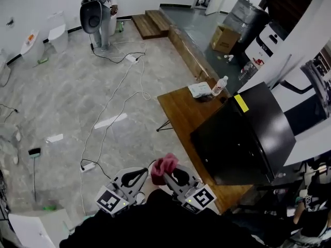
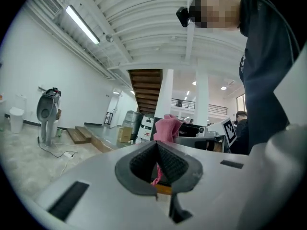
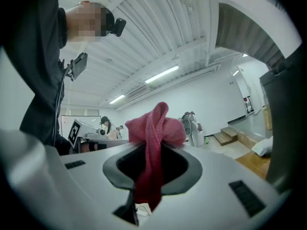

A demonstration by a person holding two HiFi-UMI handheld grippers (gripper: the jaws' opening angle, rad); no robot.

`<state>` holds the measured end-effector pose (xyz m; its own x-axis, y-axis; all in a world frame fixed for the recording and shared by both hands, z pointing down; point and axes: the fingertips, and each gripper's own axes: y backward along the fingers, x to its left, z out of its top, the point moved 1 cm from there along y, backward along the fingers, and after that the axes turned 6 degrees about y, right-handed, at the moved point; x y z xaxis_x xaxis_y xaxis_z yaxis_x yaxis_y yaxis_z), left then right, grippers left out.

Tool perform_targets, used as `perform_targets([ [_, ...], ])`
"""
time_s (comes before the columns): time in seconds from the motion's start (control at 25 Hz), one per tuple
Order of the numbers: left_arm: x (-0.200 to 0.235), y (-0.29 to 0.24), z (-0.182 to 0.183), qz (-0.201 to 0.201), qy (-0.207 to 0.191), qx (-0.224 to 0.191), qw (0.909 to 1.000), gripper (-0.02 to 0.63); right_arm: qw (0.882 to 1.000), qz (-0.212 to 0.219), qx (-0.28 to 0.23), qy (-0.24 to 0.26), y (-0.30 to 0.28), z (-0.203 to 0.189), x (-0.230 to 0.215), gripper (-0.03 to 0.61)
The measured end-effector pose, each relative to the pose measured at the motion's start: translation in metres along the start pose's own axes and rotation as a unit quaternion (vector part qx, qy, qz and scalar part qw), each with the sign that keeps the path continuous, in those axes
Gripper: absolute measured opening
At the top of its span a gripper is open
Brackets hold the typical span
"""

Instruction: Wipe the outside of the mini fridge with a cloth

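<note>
The black mini fridge (image 1: 243, 133) stands on a wooden table (image 1: 178, 105) at the right of the head view, with a yellow sticker on its top. Both grippers are low, close to the person's body and left of the fridge. My right gripper (image 1: 168, 176) (image 3: 149, 150) is shut on a pink cloth (image 1: 165, 164) (image 3: 156, 128), which bunches above the jaws and hangs below them. My left gripper (image 1: 138, 175) (image 2: 156, 150) is shut, with a thin pink strand in its seam. In the left gripper view, the cloth (image 2: 167, 127) shows just beyond its tip. The fridge's dark side (image 3: 283, 128) is at the right edge.
A water bottle (image 1: 220, 85) and a white packet (image 1: 199, 90) lie at the table's far end. Cables (image 1: 111, 105) run across the grey floor to the left. A cardboard box (image 1: 224, 39), wooden steps (image 1: 150, 24) and a white machine (image 1: 95, 14) stand farther off.
</note>
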<state>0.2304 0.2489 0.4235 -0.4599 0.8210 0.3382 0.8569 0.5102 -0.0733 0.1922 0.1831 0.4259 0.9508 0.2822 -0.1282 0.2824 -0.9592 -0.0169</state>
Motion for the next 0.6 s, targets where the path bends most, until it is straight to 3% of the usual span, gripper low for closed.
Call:
perform_targets([
  [0.28, 0.103, -0.048, 0.044, 0.063, -0.022, 0.007, 0.9977, 0.006, 0.996, 0.072, -0.029, -0.04, -0.109, 0.009, -0.078, 0.091],
  [0.6, 0.208, -0.144, 0.112, 0.065, -0.052, 0.005, 0.9965, 0.006, 0.994, 0.086, -0.046, -0.053, -0.2, 0.032, -0.19, 0.091],
])
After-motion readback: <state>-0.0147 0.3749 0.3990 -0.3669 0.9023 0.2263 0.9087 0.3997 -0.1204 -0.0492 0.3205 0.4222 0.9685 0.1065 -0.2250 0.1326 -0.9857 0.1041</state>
